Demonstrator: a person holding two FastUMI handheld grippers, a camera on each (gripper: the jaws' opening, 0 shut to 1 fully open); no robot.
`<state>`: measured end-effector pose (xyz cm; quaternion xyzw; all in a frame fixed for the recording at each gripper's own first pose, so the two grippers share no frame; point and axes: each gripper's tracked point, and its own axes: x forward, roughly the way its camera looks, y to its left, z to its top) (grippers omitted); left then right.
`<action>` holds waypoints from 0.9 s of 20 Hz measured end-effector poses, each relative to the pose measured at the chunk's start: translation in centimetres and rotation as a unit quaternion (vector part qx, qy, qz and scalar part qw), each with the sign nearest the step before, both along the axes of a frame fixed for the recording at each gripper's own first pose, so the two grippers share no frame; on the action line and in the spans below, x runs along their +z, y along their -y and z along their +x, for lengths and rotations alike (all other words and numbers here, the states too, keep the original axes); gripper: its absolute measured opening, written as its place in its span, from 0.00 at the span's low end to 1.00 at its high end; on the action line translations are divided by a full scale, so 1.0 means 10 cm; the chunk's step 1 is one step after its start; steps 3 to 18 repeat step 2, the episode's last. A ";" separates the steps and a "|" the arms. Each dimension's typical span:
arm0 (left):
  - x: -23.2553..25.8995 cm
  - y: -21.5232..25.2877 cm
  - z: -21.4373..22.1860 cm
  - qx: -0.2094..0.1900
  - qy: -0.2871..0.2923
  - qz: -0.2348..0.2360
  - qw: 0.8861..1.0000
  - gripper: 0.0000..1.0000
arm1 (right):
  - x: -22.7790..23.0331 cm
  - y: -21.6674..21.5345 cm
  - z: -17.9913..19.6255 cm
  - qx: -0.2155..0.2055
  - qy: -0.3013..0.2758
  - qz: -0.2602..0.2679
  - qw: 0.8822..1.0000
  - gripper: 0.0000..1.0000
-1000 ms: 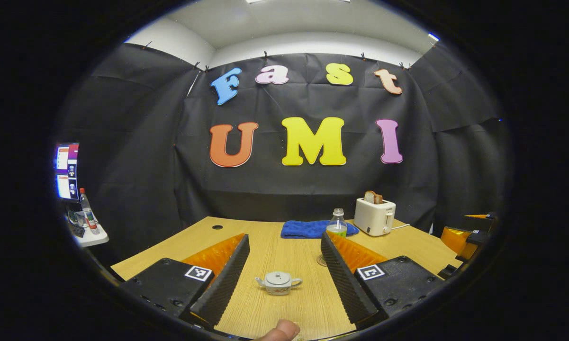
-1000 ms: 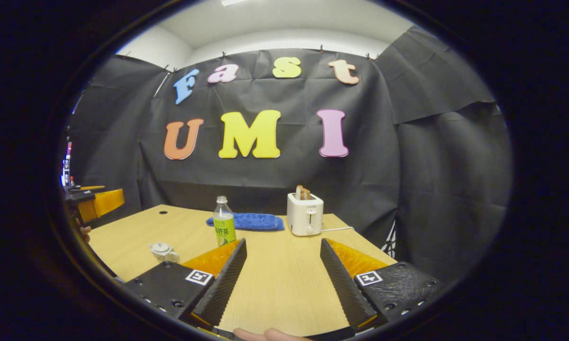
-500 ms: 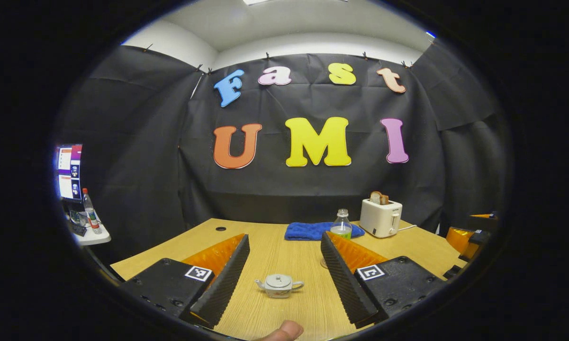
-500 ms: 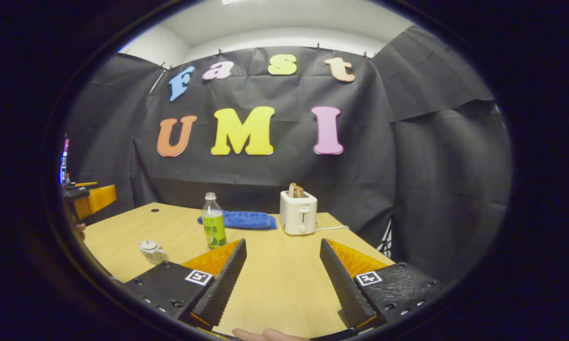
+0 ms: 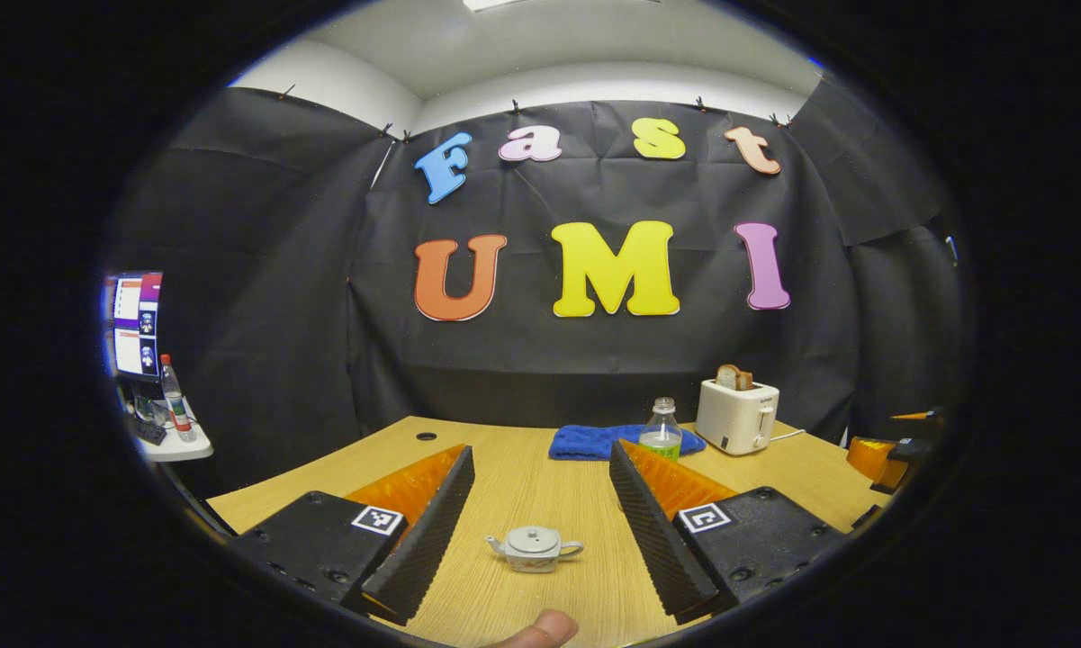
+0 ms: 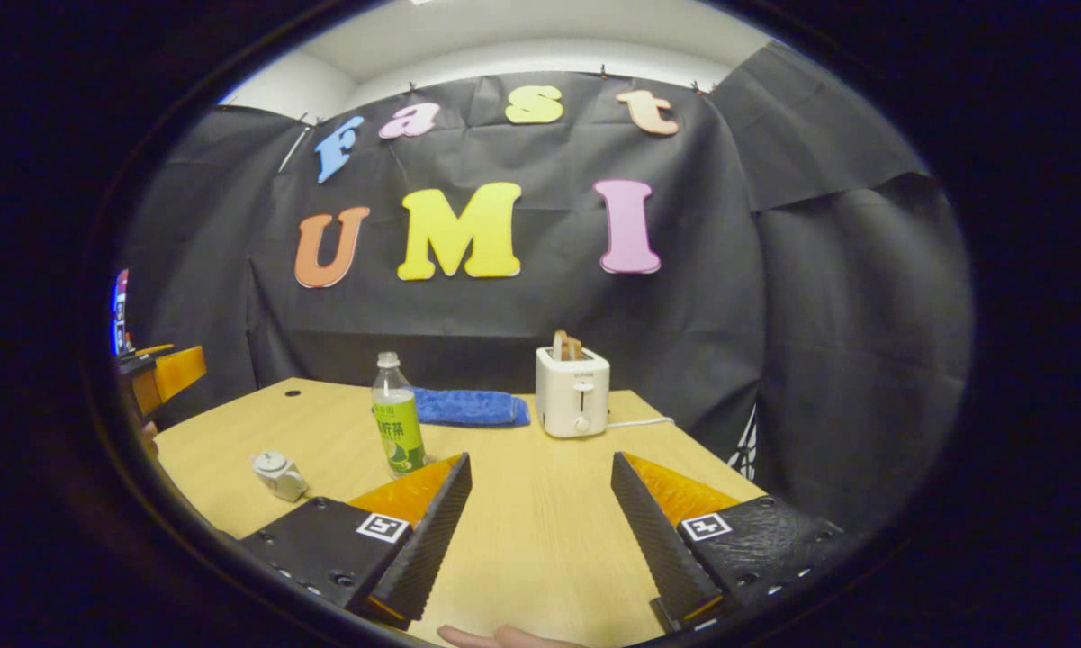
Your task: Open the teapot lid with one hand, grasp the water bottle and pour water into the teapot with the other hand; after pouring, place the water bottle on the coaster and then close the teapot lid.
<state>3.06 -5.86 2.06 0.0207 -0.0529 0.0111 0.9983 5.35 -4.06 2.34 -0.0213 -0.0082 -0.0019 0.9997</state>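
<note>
Hovering, the left gripper [image 5: 540, 504] stood wide open and empty, the teapot [image 5: 534, 549] on the desk [image 5: 522, 477] between its fingers, untouched, lid on. The right gripper [image 6: 540, 522], likewise wide open and empty, hung above bare desk. The water bottle [image 6: 396, 414] stood upright behind the teapot, ungrasped; toaster [image 6: 573, 402] and blue cloth [image 6: 468, 407] stood farther behind. Judged: nothing completed; opening, pouring, setting the bottle down and closing all remained.

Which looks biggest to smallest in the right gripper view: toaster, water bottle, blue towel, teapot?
1. Toaster
2. Water bottle and blue towel: too alike in apparent area to rank.
3. Teapot, smallest, though it sits nearer the camera.
</note>
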 end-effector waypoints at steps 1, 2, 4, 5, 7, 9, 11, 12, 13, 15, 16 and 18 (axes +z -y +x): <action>-0.06 0.02 0.00 -0.004 -0.007 -0.003 1.000 0.95 | 0.01 0.02 0.00 -0.004 0.004 -0.006 1.000 0.94; -0.10 0.03 -0.01 -0.008 -0.012 -0.007 1.000 0.95 | 0.00 0.02 -0.01 -0.005 0.006 -0.010 1.000 0.92; -0.10 0.03 -0.01 -0.008 -0.012 -0.007 1.000 0.95 | 0.00 0.02 -0.01 -0.005 0.006 -0.010 1.000 0.92; -0.10 0.03 -0.01 -0.008 -0.012 -0.007 1.000 0.95 | 0.00 0.02 -0.01 -0.005 0.006 -0.010 1.000 0.92; -0.10 0.03 -0.01 -0.008 -0.012 -0.007 1.000 0.95 | 0.00 0.02 -0.01 -0.005 0.006 -0.010 1.000 0.92; -0.10 0.03 -0.01 -0.008 -0.012 -0.007 1.000 0.95 | 0.00 0.02 -0.01 -0.005 0.006 -0.010 1.000 0.92; -0.10 0.03 -0.01 -0.008 -0.012 -0.007 1.000 0.95 | 0.00 0.02 -0.01 -0.005 0.006 -0.010 1.000 0.92; -0.10 0.03 -0.01 -0.008 -0.012 -0.007 1.000 0.95 | 0.00 0.02 -0.01 -0.005 0.006 -0.010 1.000 0.92; -0.10 0.03 -0.01 -0.008 -0.012 -0.007 1.000 0.95 | 0.00 0.02 -0.01 -0.005 0.006 -0.010 1.000 0.92; -0.10 0.03 -0.01 -0.008 -0.012 -0.007 1.000 0.95 | 0.00 0.02 -0.01 -0.005 0.006 -0.010 1.000 0.92; -0.10 0.03 -0.01 -0.008 -0.012 -0.007 1.000 0.95 | 0.00 0.02 -0.01 -0.005 0.006 -0.010 1.000 0.92; -0.10 0.03 -0.01 -0.008 -0.012 -0.007 1.000 0.95 | 0.00 0.02 -0.01 -0.005 0.006 -0.010 1.000 0.92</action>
